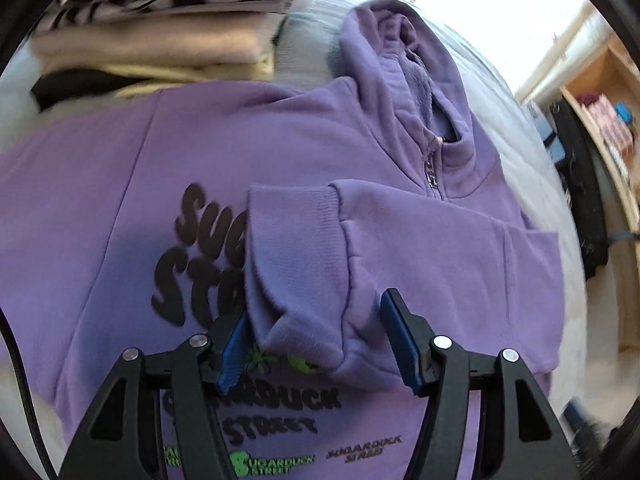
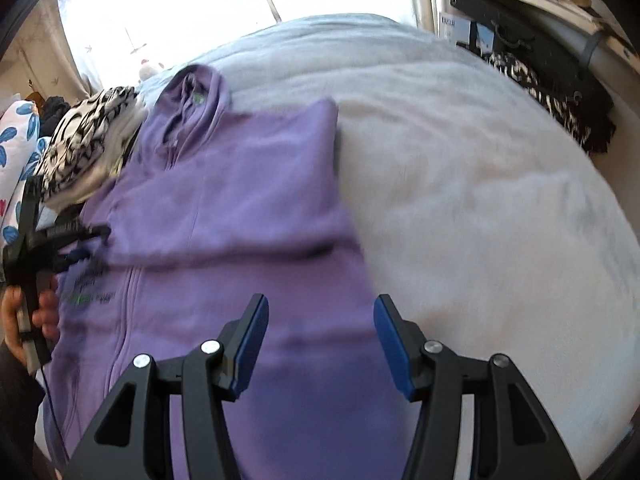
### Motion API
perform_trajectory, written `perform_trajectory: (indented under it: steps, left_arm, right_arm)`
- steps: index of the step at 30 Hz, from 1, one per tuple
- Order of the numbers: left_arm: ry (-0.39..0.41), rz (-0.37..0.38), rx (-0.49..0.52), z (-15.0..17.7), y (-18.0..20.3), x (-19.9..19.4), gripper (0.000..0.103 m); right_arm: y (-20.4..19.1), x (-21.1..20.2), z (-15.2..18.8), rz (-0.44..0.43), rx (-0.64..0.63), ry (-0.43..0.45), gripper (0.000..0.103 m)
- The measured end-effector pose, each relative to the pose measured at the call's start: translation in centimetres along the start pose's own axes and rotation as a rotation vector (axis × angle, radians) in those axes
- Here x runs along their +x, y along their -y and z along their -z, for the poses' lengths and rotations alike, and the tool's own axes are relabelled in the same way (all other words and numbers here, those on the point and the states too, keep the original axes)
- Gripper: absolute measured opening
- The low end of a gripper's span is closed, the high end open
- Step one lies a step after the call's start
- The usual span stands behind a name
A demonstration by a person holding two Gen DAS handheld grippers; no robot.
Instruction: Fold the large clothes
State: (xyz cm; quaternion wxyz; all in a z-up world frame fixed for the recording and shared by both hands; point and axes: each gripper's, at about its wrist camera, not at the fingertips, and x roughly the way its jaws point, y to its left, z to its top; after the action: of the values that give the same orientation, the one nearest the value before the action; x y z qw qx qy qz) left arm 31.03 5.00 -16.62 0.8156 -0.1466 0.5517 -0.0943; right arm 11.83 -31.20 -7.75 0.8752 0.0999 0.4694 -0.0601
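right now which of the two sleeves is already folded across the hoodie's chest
The sleeve ending at the left gripper: its ribbed cuff covers the chest print. The other sleeve remains spread out.

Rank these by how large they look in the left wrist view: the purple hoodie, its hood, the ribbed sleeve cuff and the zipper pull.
1. purple hoodie, which fills most of the frame
2. hood
3. ribbed sleeve cuff, close to the hood in apparent size and nearer the camera, so their order is unsure
4. zipper pull, by far the smallest
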Motion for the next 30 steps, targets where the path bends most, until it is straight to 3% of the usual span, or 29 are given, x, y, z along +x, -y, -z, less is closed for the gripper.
perform_trajectory:
  steps: [1, 5, 10, 11, 13, 14, 18, 21, 23, 25, 27, 29, 30]
  left_arm:
    - [0.002, -0.01, 0.022, -0.2, 0.4, 0.2, 0.059]
    - [0.008, -0.016, 0.08, -0.6, 1.7, 0.2, 0.028]
    - [0.033, -0.044, 0.127, -1.1, 3.3, -0.1, 0.018]
    - [0.042, -0.05, 0.138, -1.3, 3.7, -0.2, 0.017]
    - [0.062, -0.053, 0.154, -1.3, 4.3, -0.7, 0.015]
    - [0.072, -0.051, 0.161, -1.4, 4.7, -1.0, 0.015]
    - [0.123, -0.019, 0.195, -1.5, 6.0, -1.6, 0.015]
    - [0.059, -0.075, 0.208, -1.1, 5.9, 0.9, 0.016]
    - [0.02, -0.098, 0.203, -0.7, 5.3, 2.1, 0.02]
    - [0.02, -0.053, 0.185, -0.6, 4.5, 1.9, 0.023]
    - [0.001, -0.02, 0.161, -1.0, 3.7, 1.5, 0.041]
    - [0.001, 0.024, 0.127, -1.5, 2.8, 1.0, 0.05]
    - [0.008, 0.02, 0.115, -1.7, 2.5, 0.9, 0.05]
  right_arm:
    - [0.3, 0.5, -1.1, 0.01, -0.012, 0.01, 0.055]
    - [0.9, 3.6, -4.5, -0.032, -0.04, -0.016, 0.055]
    - [0.9, 9.0, -6.4, -0.145, -0.047, -0.151, 0.055]
    - [0.9, 9.7, -6.4, -0.16, -0.049, -0.172, 0.05]
    - [0.7, 10.8, -6.2, -0.187, -0.056, -0.205, 0.026]
    - [0.8, 10.6, -6.2, -0.174, -0.051, -0.189, 0.023]
    - [2.2, 8.8, -6.0, -0.161, 0.018, -0.081, 0.019]
    - [3.7, 10.8, -4.9, -0.184, 0.084, -0.145, 0.02]
    - [3.6, 10.5, -5.1, -0.183, 0.078, -0.14, 0.027]
    - [3.2, 9.7, -5.8, -0.176, 0.065, -0.138, 0.029]
    - [2.8, 8.7, -6.8, -0.188, 0.033, -0.102, 0.037]
    - [2.5, 8.1, -8.2, -0.191, 0.014, -0.068, 0.053]
    - [2.5, 8.2, -9.1, -0.179, 0.018, -0.055, 0.055]
